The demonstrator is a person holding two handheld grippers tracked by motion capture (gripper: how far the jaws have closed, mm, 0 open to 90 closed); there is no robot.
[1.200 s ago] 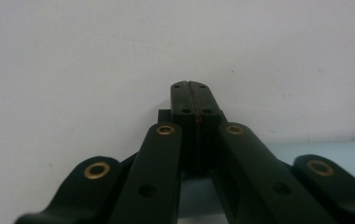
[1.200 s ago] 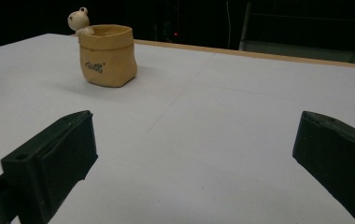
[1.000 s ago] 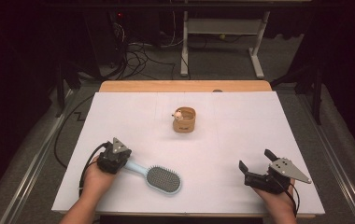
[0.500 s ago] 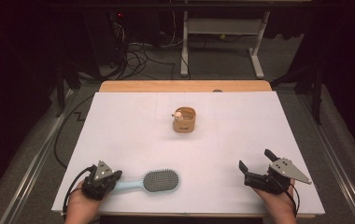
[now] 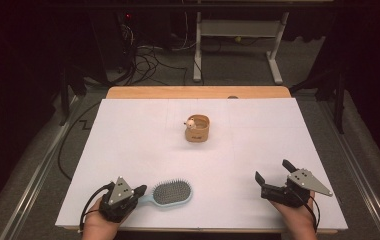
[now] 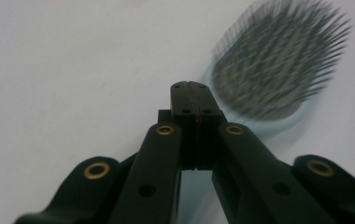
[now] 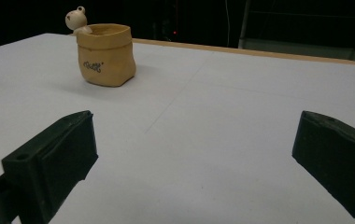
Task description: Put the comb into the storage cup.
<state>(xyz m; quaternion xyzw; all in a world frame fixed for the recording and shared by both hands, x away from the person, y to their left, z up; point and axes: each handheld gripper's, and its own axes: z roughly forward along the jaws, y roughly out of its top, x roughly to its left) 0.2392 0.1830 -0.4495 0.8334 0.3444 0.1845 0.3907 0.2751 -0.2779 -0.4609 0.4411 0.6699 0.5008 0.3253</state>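
A light blue hairbrush (image 5: 172,192) lies bristles up near the table's front edge, left of centre. My left gripper (image 5: 139,193) is shut on its handle, which points left; in the left gripper view the closed jaws (image 6: 194,88) cover the handle and the blurred bristle head (image 6: 278,70) lies just beyond. My right gripper (image 5: 272,171) rests open at the front right, with nothing between its jaws (image 7: 196,140). A small tan sack-shaped pot (image 5: 198,129) with a little white figure on its rim stands at mid-table, also seen in the right gripper view (image 7: 105,53).
The white table sheet (image 5: 128,140) ends at a wooden strip (image 5: 198,92) along the far edge. Beyond it are cables and a metal stand's legs on the dark floor (image 5: 238,55).
My left gripper has pulled back toward the front edge with the brush handle, swinging the brush so it lies left to right. The right gripper has not moved.
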